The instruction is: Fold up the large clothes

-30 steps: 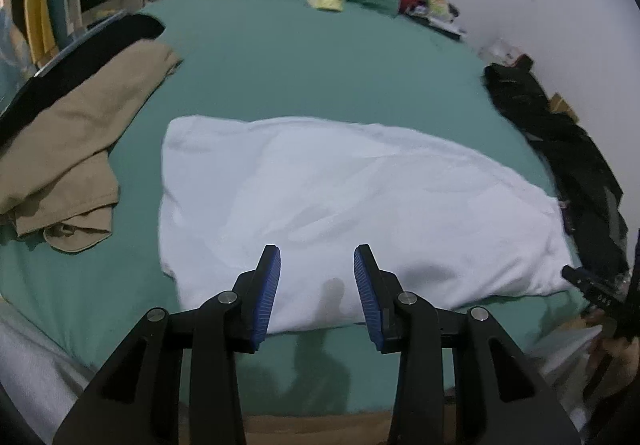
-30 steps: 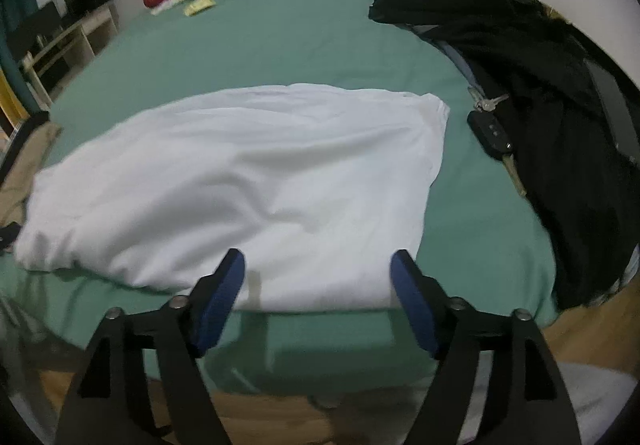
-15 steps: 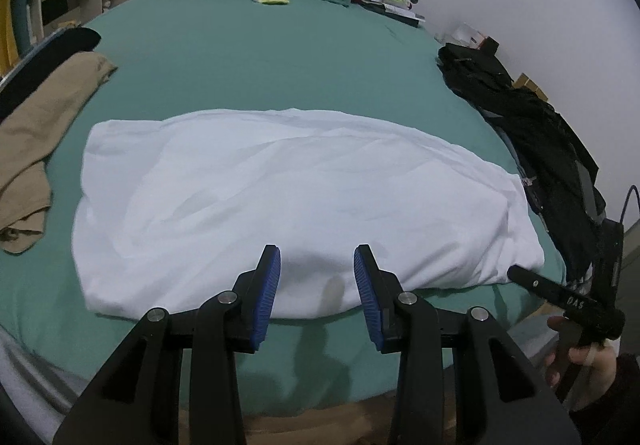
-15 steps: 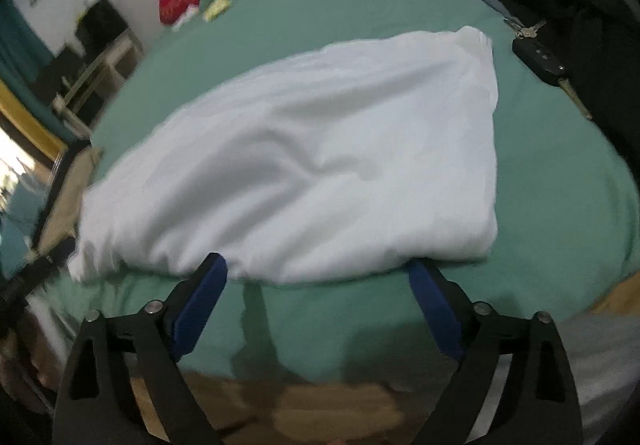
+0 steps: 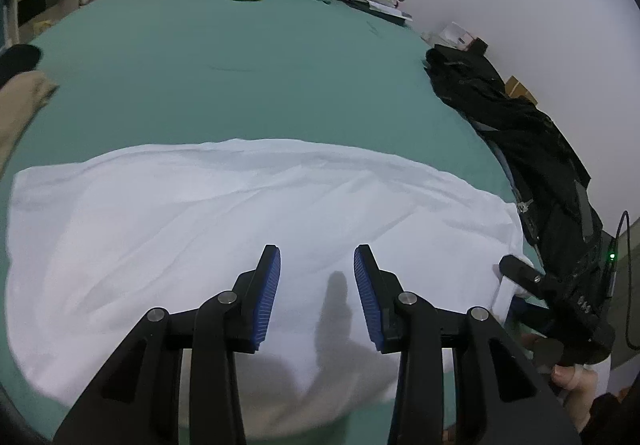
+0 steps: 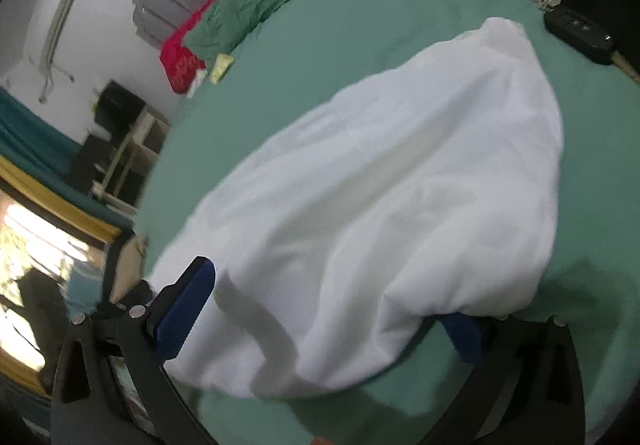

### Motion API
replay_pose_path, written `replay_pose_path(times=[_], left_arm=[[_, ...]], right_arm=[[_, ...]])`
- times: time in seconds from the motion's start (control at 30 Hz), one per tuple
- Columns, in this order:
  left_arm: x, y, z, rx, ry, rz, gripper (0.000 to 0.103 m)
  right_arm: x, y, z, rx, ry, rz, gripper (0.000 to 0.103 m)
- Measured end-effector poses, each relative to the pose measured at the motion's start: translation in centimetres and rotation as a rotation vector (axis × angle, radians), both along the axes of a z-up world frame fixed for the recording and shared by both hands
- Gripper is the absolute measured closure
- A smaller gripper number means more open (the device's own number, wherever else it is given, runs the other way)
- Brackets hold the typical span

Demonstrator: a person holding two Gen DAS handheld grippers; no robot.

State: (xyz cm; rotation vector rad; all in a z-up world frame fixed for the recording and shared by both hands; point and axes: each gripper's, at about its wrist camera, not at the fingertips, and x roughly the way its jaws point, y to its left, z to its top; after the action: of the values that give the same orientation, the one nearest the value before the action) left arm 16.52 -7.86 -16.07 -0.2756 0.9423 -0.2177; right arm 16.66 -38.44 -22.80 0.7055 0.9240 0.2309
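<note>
two grippers are hovering at the near edge of a white garment lying on the green bed. left gripper jaws are standing partly open, empty, above the cloth. right gripper jaws, just widening, are straddling its corner without pressing.
</note>
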Motion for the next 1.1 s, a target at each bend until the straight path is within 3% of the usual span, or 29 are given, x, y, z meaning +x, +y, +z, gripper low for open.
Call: replay_pose_path(times=[0.07,0.17,0.33,0.4,0.47,0.5,0.6,0.8,1.1], left_arm=[[1.2,-0.9,-1.2,0.010,0.030,-0.027,0.062],[2.6,-0.7,-3.9,-0.049,0.122,-0.017,0.062],[2.4,-1.6,-4.4,0.022,0.078,-0.048,0.062],[2.2,-1.9,-4.5,0.049,0.066,-0.056,0.063],[2.1,-2.0,-4.6,0.055,0.064,-0.049,0.063],[2.2,-2.0,-4.6,0.056,0.065,-0.045,0.062],[2.3,-2.2,-4.5,0.065,0.069,-0.045,0.063],[2.8,-1.1,-3.2,0.041,0.090,-0.096,0.062],[0.0,8.7,1.9,-0.005,0.031,-0.029,0.062]], right_arm=[[0.7,0.3,-0.2,0.035,-0.012,0.000,0.000],[1.7,1.2,-0.3,0.032,-0.031,0.005,0.000],[3.1,2.5,-0.5,0.065,-0.047,0.042,0.005],[3.3,3.1,-0.7,0.076,-0.041,0.084,0.050],[3.5,3.2,-0.7,0.091,-0.038,0.087,0.056],[3.4,3.6,-0.2,0.071,-0.057,0.100,0.062],[3.5,4.9,1.4,-0.015,-0.090,0.129,0.067],[3.5,9.2,5.6,-0.248,-0.158,0.212,0.068],[3.6,17.2,9.0,-0.557,-0.200,0.316,0.068]])
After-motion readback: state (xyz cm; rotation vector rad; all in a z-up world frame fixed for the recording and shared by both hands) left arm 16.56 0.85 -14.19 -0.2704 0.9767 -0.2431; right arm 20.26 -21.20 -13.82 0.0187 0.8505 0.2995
